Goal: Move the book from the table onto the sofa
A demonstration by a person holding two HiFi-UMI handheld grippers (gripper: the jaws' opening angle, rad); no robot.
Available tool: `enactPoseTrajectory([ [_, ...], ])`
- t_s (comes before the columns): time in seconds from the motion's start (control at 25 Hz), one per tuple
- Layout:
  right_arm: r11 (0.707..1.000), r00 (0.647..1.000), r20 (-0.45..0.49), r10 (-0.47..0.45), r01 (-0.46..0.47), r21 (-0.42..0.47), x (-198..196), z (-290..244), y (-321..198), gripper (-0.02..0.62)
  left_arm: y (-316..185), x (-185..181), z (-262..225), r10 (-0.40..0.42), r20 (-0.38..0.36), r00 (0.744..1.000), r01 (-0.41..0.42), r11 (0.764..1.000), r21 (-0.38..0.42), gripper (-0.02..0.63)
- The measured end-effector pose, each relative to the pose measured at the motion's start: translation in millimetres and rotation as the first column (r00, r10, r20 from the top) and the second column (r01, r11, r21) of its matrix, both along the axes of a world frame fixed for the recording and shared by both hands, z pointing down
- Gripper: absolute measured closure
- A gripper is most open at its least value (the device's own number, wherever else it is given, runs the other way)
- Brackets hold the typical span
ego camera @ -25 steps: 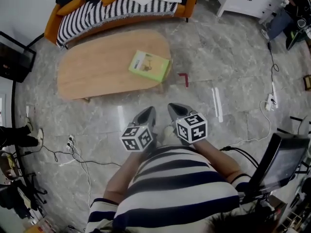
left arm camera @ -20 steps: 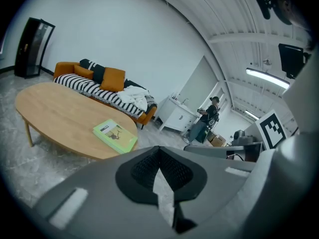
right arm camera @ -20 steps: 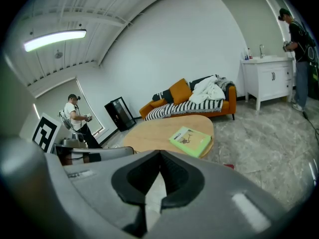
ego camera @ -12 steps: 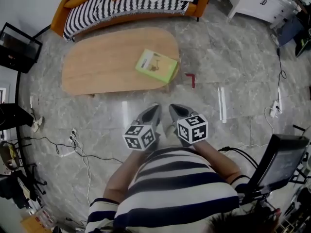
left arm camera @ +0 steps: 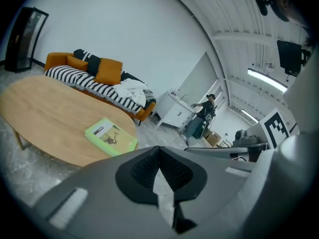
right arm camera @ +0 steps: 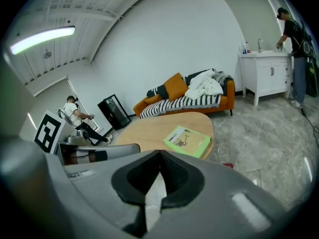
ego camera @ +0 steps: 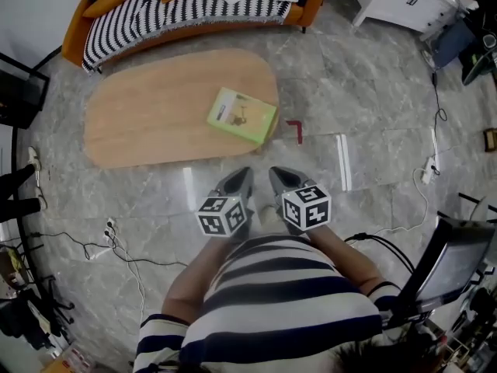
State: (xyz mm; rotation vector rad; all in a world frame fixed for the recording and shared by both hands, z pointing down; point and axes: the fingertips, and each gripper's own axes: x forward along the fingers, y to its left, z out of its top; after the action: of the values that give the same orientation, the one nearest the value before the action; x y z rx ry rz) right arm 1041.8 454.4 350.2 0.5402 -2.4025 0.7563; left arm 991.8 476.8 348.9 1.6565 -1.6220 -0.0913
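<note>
Wooden table [ego camera: 147, 119] holds the green book [ego camera: 241, 116]; left gripper [ego camera: 244, 176] and right gripper [ego camera: 276, 175] are both closed.

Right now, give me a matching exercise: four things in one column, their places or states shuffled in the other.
1. book
2. sofa
3. right gripper
4. red mark

A. shut, nothing between the jaws
B. on the floor, beside the table
C. beyond the table's far side
D. lying flat on the table

Pairs: 1-D, 2-C, 3-A, 4-B
</note>
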Motion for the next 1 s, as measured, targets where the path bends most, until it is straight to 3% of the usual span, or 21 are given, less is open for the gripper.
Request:
enactPoseTrajectory([
  [0.48,1.000,0.999,-0.046,-0.018,0.018,0.000,-51,18,-34,0.597,-34,-49,25,-0.014,-0.002,1.000,0.014,0.998,-0.066,0.604],
  [1.0,1.000,0.997,-0.082,0.003,-0.006,-0.029,-99,39,-53,0.597,-57,-82,42,0.031,-0.040,0.999,-0.035,0.995,-0.089,0.604],
])
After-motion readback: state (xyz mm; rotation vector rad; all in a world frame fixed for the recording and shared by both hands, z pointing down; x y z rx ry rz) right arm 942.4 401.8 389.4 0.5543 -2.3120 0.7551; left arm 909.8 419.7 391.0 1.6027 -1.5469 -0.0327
